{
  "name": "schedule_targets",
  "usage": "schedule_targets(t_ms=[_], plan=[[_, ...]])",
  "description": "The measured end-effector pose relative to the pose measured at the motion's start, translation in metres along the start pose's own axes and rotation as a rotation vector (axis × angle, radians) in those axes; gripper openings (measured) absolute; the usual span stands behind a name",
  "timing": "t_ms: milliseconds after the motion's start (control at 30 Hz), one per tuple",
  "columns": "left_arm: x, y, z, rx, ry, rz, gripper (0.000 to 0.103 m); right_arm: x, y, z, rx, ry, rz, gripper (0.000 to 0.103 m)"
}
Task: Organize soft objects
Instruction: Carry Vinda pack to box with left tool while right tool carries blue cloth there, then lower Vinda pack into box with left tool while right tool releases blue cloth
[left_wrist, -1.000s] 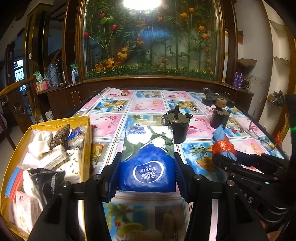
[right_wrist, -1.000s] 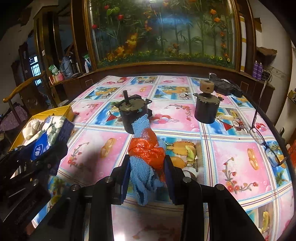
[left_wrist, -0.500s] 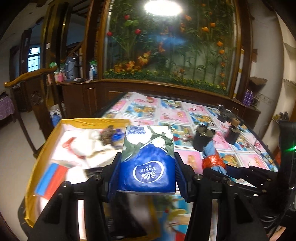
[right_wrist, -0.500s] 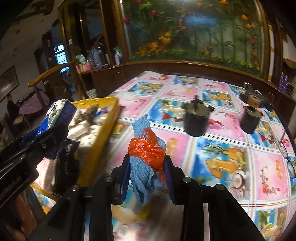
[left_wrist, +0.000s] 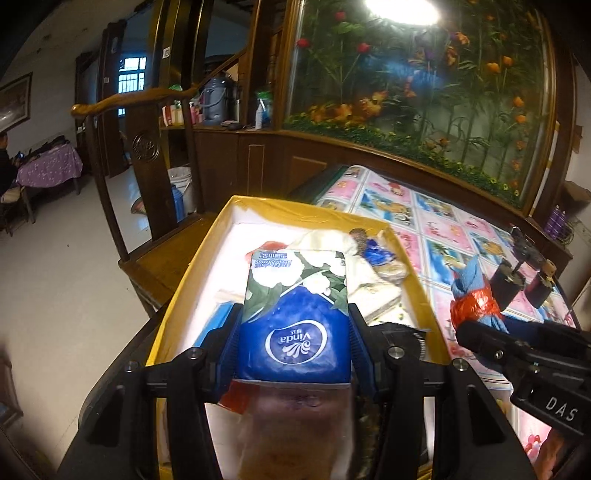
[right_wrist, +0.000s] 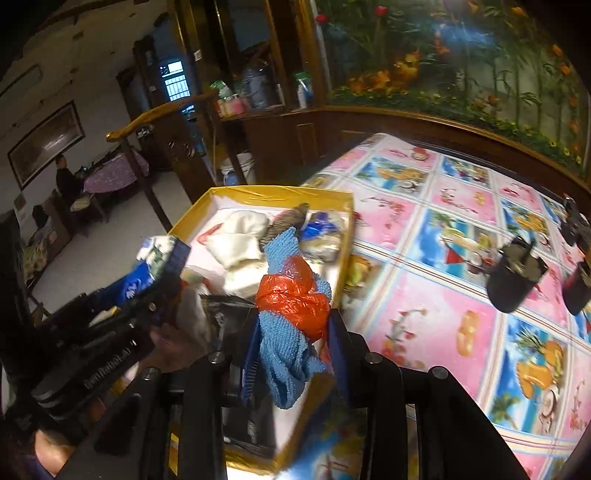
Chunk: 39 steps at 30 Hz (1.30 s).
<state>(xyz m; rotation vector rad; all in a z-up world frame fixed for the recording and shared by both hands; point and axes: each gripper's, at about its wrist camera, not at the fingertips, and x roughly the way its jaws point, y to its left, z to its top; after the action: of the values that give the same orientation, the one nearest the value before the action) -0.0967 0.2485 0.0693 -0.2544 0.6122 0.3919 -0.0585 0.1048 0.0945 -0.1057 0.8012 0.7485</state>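
My left gripper (left_wrist: 293, 345) is shut on a blue and white Vinda tissue pack (left_wrist: 295, 314) and holds it above the yellow box (left_wrist: 192, 273), which holds several soft items. The pack also shows in the right wrist view (right_wrist: 155, 266). My right gripper (right_wrist: 291, 343) is shut on a blue cloth tied with an orange plastic bag (right_wrist: 291, 306), held over the box's right rim (right_wrist: 347, 221). The cloth bundle also shows in the left wrist view (left_wrist: 474, 299), to the right of the box.
The box sits at the left edge of a table with a pink and blue picture cloth (right_wrist: 461, 229). Two dark motor-like cylinders (right_wrist: 515, 280) stand at the right. A wooden chair (left_wrist: 155, 155) stands beyond the box. A cabinet with a flower panel lines the back.
Both grippers have swung left from over the table to over the yellow box, each still holding its object. The motors now lie far to the right.
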Motion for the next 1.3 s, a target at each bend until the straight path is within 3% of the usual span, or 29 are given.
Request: schedule_targets(t_ms=[300,700,1300], plan=[[0.009,0.016,-0.006,-0.022,0.036,-0.012,0.052,0.052,0.022,0.032,0.019,0.077,0.068,0.038],[0.016,0.025,-0.012,-0.017,0.056,0.002,0.052,0.108,0.04,0.05,-0.014,0.158,0.047,0.039],[0.017,0.022,-0.013,0.011,0.035,0.03,0.055,0.114,0.044,0.054,-0.025,0.153,0.052,0.04]])
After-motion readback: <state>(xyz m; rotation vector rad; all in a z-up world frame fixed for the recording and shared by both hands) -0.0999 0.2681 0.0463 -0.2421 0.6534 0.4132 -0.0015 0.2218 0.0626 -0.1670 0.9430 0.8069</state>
